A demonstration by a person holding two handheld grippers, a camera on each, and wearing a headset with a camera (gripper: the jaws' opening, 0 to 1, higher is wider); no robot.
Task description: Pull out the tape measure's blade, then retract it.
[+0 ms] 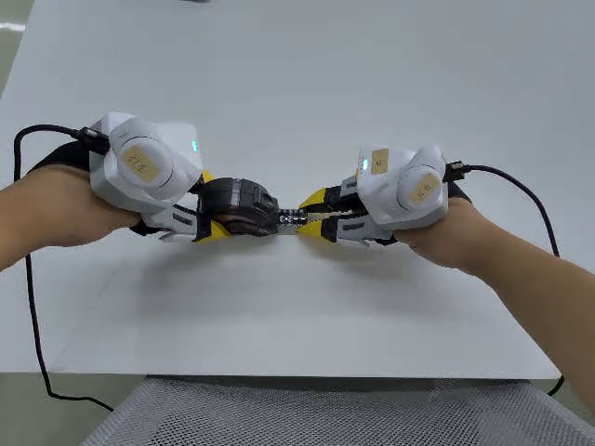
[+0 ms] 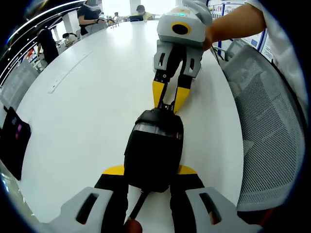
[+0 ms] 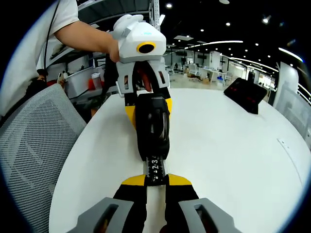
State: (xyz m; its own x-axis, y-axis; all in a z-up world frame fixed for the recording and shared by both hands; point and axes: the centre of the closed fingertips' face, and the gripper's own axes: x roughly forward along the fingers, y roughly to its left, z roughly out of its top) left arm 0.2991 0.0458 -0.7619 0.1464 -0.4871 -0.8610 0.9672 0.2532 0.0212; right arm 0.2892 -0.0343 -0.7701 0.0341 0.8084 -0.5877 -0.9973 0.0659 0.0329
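I have the left gripper (image 2: pixel 150 171) clamped on the tape measure (image 1: pixel 237 206), with its yellow-tipped jaws pressed against the two flanks of the black case. The right gripper (image 3: pixel 156 180) faces that case from just beside it. Its jaws are nearly together and pinch the end of the blade (image 3: pixel 155 167). Only a short run of blade, with numerals on it, shows between the case's mouth and the right gripper's tips. Under the case lies a white table (image 1: pixel 372 74), though I cannot tell whether the case touches it. A grey mesh chair (image 1: pixel 325 413) stands on my side of the case, and a black cable (image 1: pixel 33 307) loops off to its left. Beyond the case in the right gripper view a dark slab (image 3: pixel 245 92) lies on the table, under a dark ceiling with spotlights.
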